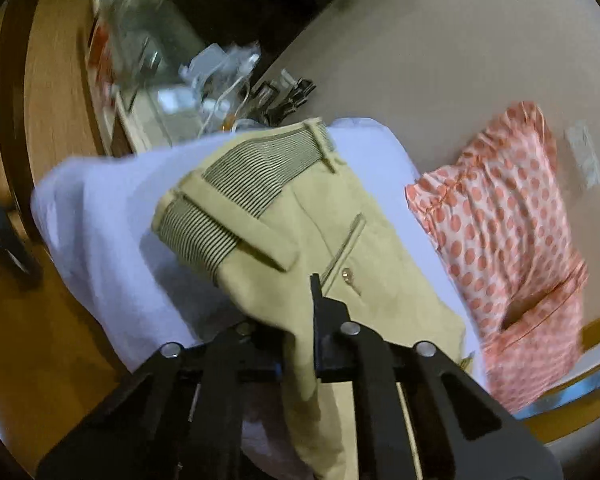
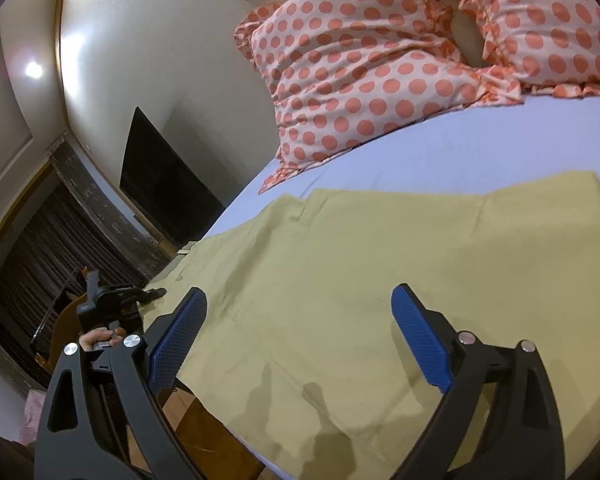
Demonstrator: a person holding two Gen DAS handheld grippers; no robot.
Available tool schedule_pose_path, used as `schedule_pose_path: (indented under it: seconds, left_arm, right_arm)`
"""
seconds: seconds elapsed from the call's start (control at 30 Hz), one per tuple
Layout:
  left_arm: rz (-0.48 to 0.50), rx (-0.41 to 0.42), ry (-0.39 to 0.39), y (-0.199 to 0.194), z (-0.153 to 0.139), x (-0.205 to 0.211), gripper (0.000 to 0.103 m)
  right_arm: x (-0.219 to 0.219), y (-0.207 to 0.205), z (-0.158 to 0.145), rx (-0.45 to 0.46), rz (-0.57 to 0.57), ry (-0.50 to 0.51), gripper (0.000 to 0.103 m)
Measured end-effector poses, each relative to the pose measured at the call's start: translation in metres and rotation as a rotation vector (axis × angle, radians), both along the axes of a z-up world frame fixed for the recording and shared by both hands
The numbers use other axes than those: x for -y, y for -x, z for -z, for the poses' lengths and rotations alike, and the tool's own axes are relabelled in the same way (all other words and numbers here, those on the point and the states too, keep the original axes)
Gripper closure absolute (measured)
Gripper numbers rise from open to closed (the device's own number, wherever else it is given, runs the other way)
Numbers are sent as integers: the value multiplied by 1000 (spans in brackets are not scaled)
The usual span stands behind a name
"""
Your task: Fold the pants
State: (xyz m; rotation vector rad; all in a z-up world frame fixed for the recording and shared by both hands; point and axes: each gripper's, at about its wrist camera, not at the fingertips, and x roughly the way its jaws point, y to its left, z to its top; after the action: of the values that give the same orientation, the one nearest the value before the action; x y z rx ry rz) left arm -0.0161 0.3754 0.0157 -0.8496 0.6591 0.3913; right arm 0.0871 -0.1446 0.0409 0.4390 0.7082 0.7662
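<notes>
Khaki pants (image 1: 332,240) lie on a bed with a pale lilac sheet (image 1: 100,220). Their waistband with a striped lining (image 1: 256,168) points away, a back pocket with a button showing. My left gripper (image 1: 300,312) is shut on a fold of the pants fabric near the pocket and lifts it. In the right wrist view the pants (image 2: 360,264) spread flat across the sheet (image 2: 500,140). My right gripper (image 2: 296,320) is open and empty just above the pants, blue pads (image 2: 420,336) wide apart. The left gripper (image 2: 112,300) shows at the left, at the pants' edge.
An orange polka-dot pillow (image 2: 380,60) lies at the bed's head; it also shows in the left wrist view (image 1: 508,232). A cluttered bedside table with cables (image 1: 220,88) stands beyond the bed. A dark screen (image 2: 164,184) and curtains (image 2: 40,260) are at the left. Wooden floor (image 1: 28,340) lies beside the bed.
</notes>
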Motion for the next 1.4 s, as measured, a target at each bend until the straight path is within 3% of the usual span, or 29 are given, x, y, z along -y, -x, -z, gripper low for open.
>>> schedule_pose_path:
  seconds: [0.07,0.17,0.2,0.23,0.33,0.4,0.47,0.6,0.73,0.8,0.87,0.97,1.07,1.17,1.2,1.3,1.33,1.4]
  left_arm:
    - [53,1,-133,-10,-26,22,95]
    - [211,51,-380,-38,-85,94,95]
    - [257,69,-426,-45,-97,114,95]
    - [351,103,-520,-54,-115,159,95]
    - [584,201,-695,-63,-134,264,95]
    - [756,257,-765,-62,-129,330,94]
    - [976,267,-823,-59,-100,405,94]
    - [1245,154,-959,-45,-14,489,93]
    - [1210,206,-1222,-11,12,507,87]
    - [1236,216,-1200,0,8,501,83]
    - [1268,233,-1100,13,-7,481,76]
    - [1243,243,-873,11,-38,441,56]
    - [1060,188,-588,-29,-57,363,37]
    - [853,14,-369,-87,-38,281,39]
    - [827,-24,-286,-100,-27,260,39]
    - [837,-90,-180,-119,-6,241,39]
    - [855,-93,-157,-123,-2,242,39]
    - [894,-94,-104,-126,6,245,37]
  right_arm:
    - [11,2,-3,19,23,1,8]
    - [40,4,-9,35,92,-24,8]
    - [52,5,-11,36,134,-40,7]
    - [71,6,-13,34,182,-54,6]
    - [116,11,-15,21,301,-80,6]
    - [145,14,-14,0,376,-98,6]
    - [172,17,-7,-50,430,-139,6]
    - [186,11,13,-168,423,-162,6]
    - [171,-1,28,-233,360,-84,7]
    - [160,-11,32,-251,335,-49,8]
    - [153,-15,32,-245,324,-12,13]
    - [144,-22,34,-246,294,23,25]
    - [136,-26,36,-211,271,75,37]
    - [128,-26,36,-204,227,91,40]
    - [128,-27,36,-205,223,88,40]
    - [130,-28,37,-195,208,59,40]
    - [128,-29,39,-193,186,47,51]
    - [128,-31,44,-211,134,3,62]
